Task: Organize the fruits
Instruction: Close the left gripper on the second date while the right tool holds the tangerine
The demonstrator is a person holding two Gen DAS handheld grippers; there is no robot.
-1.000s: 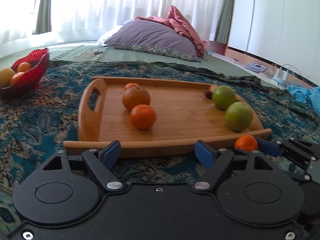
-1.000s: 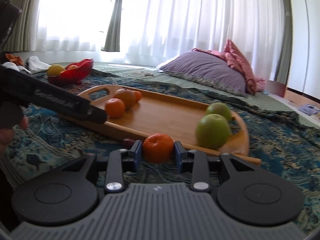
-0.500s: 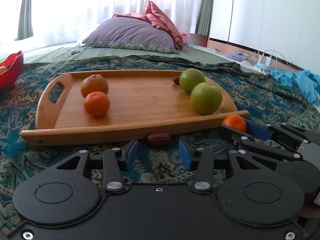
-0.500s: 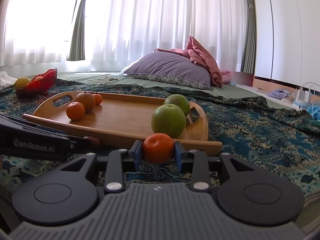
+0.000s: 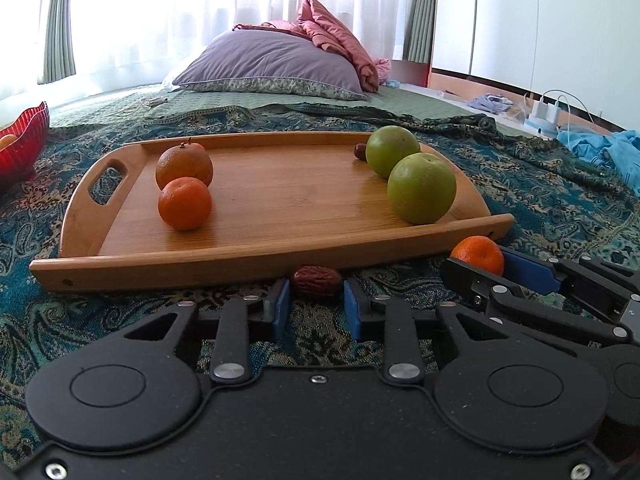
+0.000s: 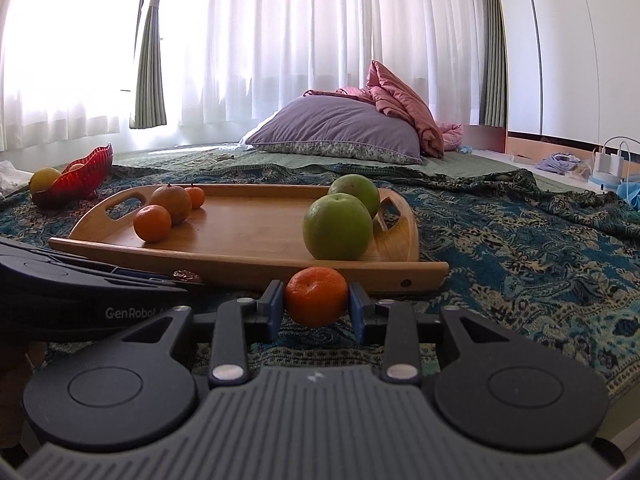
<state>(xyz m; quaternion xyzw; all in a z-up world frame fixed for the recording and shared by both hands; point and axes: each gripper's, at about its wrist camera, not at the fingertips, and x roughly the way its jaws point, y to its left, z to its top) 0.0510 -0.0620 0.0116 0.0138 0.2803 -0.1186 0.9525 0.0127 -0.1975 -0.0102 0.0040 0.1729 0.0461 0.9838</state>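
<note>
The left gripper [image 5: 316, 300] has its blue pads closed on a wrinkled red date [image 5: 317, 281], which lies low on the patterned cloth [image 5: 552, 200] just in front of the near rim of the wooden tray [image 5: 256, 256]. Whether the date rests on the cloth or is lifted clear of it cannot be told. In the right wrist view only a sliver of that date shows past the black side of the left gripper, which also covers the tray's near left corner.

The right gripper [image 6: 316, 306] clamps a small mandarin [image 6: 316, 296] between its pads, in front of the tray's near right corner; the fruit's underside is hidden behind the gripper body.

On the tray, at the left end by the handle cut-out, a mandarin sits in front of a larger dull orange [image 5: 184, 166]; a third small one behind them shows only in the right wrist view. At the right end stand two green apples [image 5: 421, 189], the nearer overlapping the farther, with a dark date mostly hidden behind the far one.

Left of the tray, a red bowl [image 6: 76, 180] holds yellow and orange fruit, cut off at the frame edge in the left view. Beyond the tray lie a purple pillow [image 6: 336, 130] and a pink quilt.

Both grippers point forward and slightly downward, side by side. At the lower left edge of the right view, a dim bit of hand is barely legible.
</note>
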